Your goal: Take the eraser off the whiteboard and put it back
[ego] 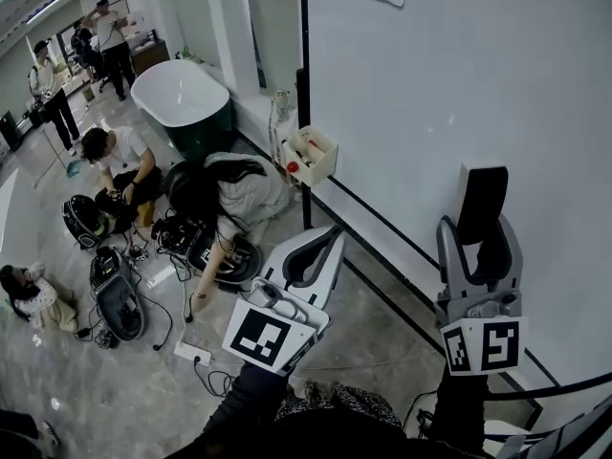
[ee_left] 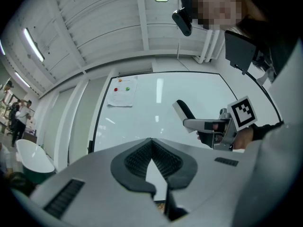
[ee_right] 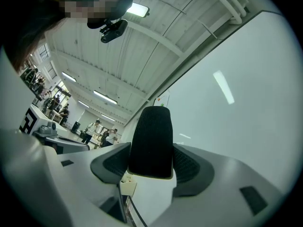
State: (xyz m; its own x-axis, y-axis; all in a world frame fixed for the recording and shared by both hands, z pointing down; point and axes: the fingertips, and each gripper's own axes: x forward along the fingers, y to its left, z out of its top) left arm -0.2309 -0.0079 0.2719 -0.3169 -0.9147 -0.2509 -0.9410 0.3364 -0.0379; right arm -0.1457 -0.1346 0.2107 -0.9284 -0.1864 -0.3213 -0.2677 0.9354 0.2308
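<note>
Right gripper (ego: 480,256) grips the eraser (ego: 483,204) upright, just beside the whiteboard's (ego: 449,84) lower edge; left gripper (ego: 311,256), closed and empty, sits farther off.

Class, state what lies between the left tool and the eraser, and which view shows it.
Nothing: in the left gripper view, only bare whiteboard shows between the left tool and the eraser gripped by the right tool.
</note>
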